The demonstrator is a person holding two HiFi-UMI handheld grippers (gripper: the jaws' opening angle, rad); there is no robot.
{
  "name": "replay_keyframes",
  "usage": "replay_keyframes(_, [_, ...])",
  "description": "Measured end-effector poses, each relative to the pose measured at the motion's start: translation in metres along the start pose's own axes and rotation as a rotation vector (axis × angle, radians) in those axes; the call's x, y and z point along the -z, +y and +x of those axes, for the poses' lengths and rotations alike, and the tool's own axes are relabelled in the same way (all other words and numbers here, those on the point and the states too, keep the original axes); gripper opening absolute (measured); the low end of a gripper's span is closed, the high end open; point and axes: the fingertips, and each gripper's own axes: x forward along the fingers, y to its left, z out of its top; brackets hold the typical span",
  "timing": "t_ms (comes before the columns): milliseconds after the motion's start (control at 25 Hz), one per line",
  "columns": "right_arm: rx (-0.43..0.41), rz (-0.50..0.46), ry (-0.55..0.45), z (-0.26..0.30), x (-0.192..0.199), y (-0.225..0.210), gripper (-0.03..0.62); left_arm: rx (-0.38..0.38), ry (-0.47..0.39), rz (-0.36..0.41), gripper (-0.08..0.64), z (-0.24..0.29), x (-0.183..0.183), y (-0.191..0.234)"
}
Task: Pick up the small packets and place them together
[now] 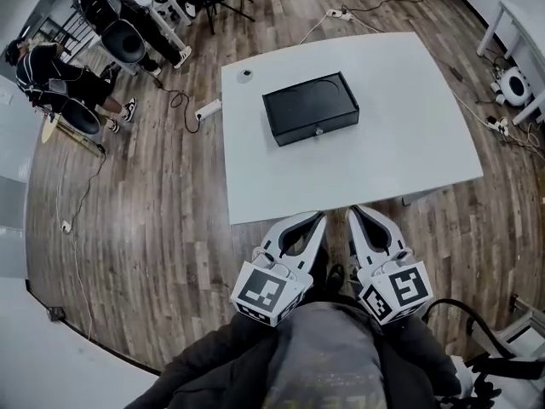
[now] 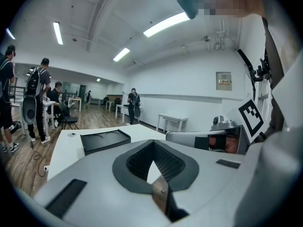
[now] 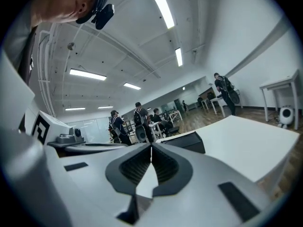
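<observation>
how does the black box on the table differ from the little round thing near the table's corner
The black box is large and rectangular; the round thing is tiny and circular. The box is black, the round thing pale with a dark centre. The box lies near the middle of the table, the round thing by a far corner. Both rest on the white table, apart.

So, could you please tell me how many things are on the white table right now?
2. A black box sits near the middle of the white table, and a small round object lies by its far left corner. Anything inside the box would be hidden.
</observation>
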Motion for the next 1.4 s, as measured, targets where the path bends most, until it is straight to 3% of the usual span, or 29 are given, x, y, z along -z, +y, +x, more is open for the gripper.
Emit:
replay_keyframes(400, [-0.058, 0.007, 0.082, 0.094, 0.0, -0.019, 0.005, -0.065, 0.016, -0.05, 0.003, 0.037, -0.007, 0.085])
replay_keyframes(640, [-0.057, 0.008, 0.098, 0.143, -0.005, -0.028, 0.005, -0.066, 0.017, -0.062, 0.003, 0.055, -0.015, 0.128])
replay_keyframes(960, [-0.068, -0.064, 0.123, 0.198, -0.013, -0.01, 0.005, -0.069, -0.037, -0.081, 0.003, 0.057, -0.023, 0.189])
replay_keyframes(1400, [-0.05, -0.112, 0.13, 0.217, -0.039, -0.005, 0.005, -0.04, -0.132, -0.106, 0.003, 0.065, -0.047, 0.21])
